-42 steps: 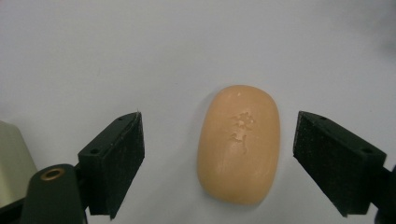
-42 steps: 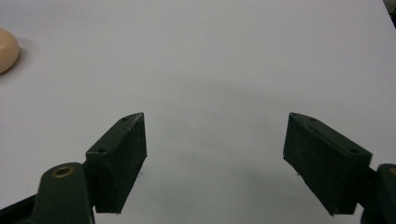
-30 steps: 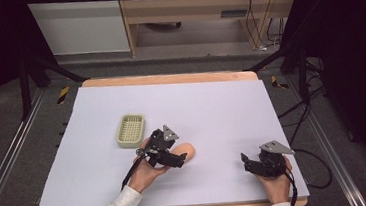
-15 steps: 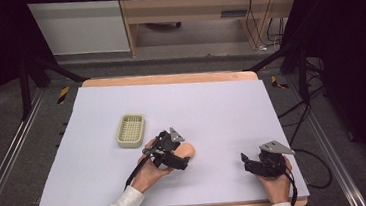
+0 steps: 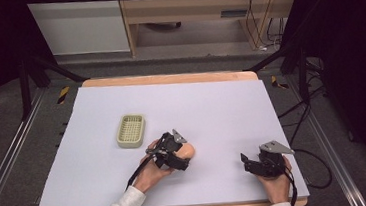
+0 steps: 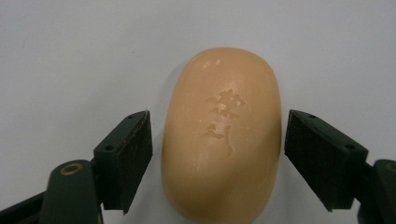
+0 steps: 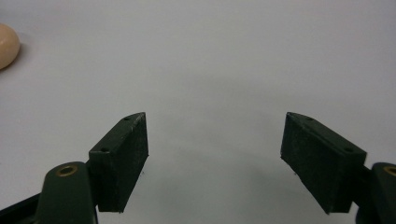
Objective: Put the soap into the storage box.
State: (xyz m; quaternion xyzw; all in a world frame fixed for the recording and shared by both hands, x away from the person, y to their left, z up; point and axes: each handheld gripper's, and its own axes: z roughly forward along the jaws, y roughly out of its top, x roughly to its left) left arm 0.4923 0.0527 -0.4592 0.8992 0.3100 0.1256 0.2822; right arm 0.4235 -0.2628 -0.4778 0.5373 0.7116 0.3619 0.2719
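Soap (image 6: 222, 135), a peach-coloured oval bar with a stamped mark on its top, lies flat on the pale sheet near the middle of my table, between the two black jaws of my left gripper (image 6: 217, 158). Those jaws have just been closing in on it: the right pad sits at the bar's edge, the left pad is a sliver short of it, so I do not yet have a grip. From above, my left gripper (image 5: 175, 156) covers most of the bar, its far end peeking out.

My right gripper (image 5: 256, 163) rests well apart near the table's front right corner, jaws spread wide with bare sheet between them (image 7: 215, 154); the soap's tip shows at the far left of its view (image 7: 7, 44).

A light lavender sheet (image 5: 221, 109) covers the wooden table (image 5: 169, 78). Beyond it stand a wooden bench and a white cabinet, with dark floor, metal rails and trailing cables on both sides.

Just beside the soap, towards the left, sits a small cream slatted soap dish (image 5: 131, 130), nothing in it.
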